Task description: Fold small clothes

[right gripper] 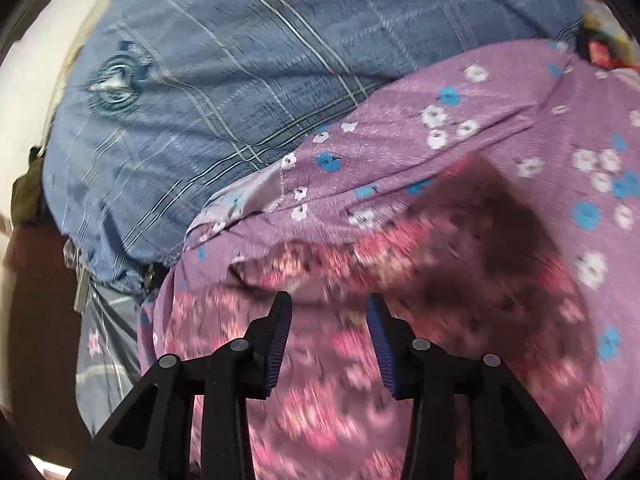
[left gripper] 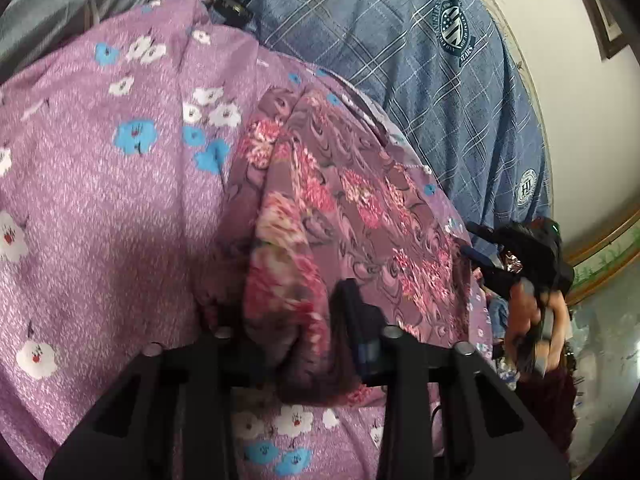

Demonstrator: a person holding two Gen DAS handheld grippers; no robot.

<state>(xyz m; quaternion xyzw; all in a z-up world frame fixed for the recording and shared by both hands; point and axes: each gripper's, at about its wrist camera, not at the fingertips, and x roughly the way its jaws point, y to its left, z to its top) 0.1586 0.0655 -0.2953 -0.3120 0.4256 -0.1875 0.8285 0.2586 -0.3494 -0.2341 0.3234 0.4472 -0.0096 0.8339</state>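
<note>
A dark pink rose-print garment [left gripper: 328, 216] lies bunched on a lilac cloth with blue and white flowers [left gripper: 100, 168], over blue plaid bedding [left gripper: 400, 60] whose crest reads "STARS". The left gripper [left gripper: 304, 344] is clamped on the garment's fold. The right gripper [right gripper: 329, 320] hovers above it, jaws apart, empty.

We list 3 layers: the checked sheet [left gripper: 420, 80] lowest and farthest; the flowered cloth [left gripper: 100, 200] spread on it; the small garment [left gripper: 332, 208] on that cloth, its near fold bunched between the left gripper [left gripper: 304, 344] jaws.
</note>
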